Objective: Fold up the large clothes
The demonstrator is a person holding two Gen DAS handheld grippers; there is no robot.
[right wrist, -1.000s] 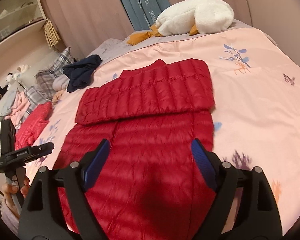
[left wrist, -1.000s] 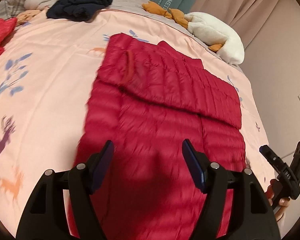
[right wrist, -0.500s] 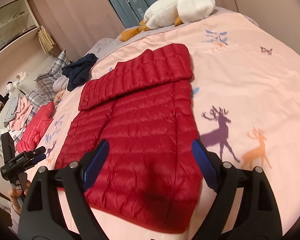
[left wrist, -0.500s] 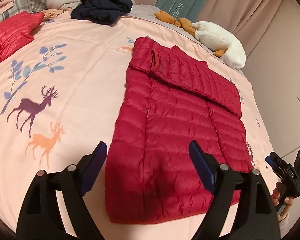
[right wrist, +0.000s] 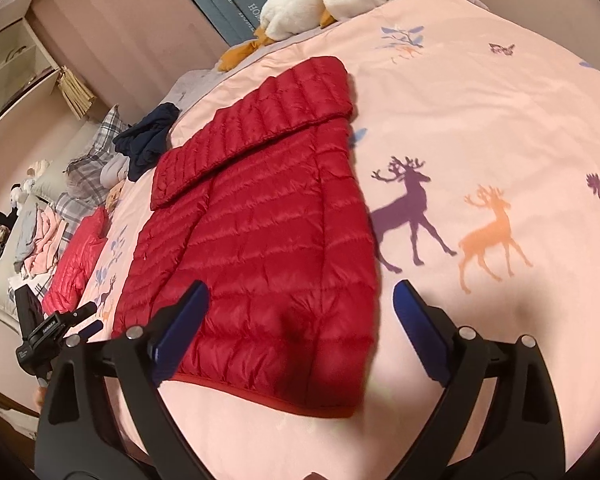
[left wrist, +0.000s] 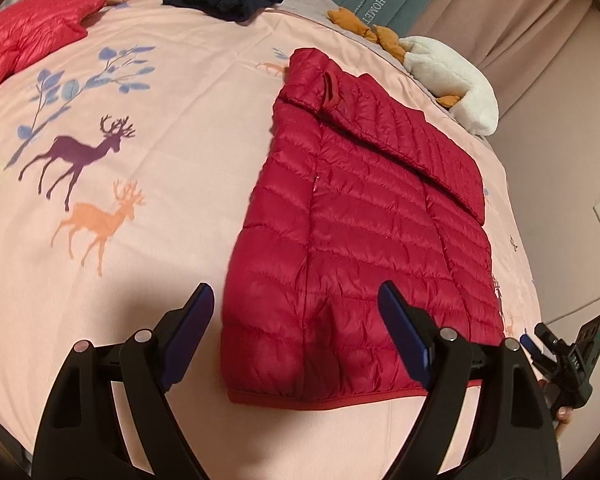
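Now hovering over red puffer jacket [left wrist: 364, 240] near bed [left wrist: 140, 200] front edge: left gripper [left wrist: 296, 332] wide, empty; right gripper [right wrist: 300, 320] opening, empty. Probably light, slippery, squashy; best pinching hem corners.

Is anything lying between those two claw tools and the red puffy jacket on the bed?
Nothing visible. The red jacket lies flat on the pink bedspread, with bare bedspread ahead of the left gripper and opening right gripper.

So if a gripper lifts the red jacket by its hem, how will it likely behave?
The red jacket would probably sag and drape rather than hold shape: it lies soft and flat, a sleeve folded across it. Its puffy quilting suggests it is light for its size. The shiny shell looks slippery, so the hem might slide from the pads and the folded sleeve could fall open.
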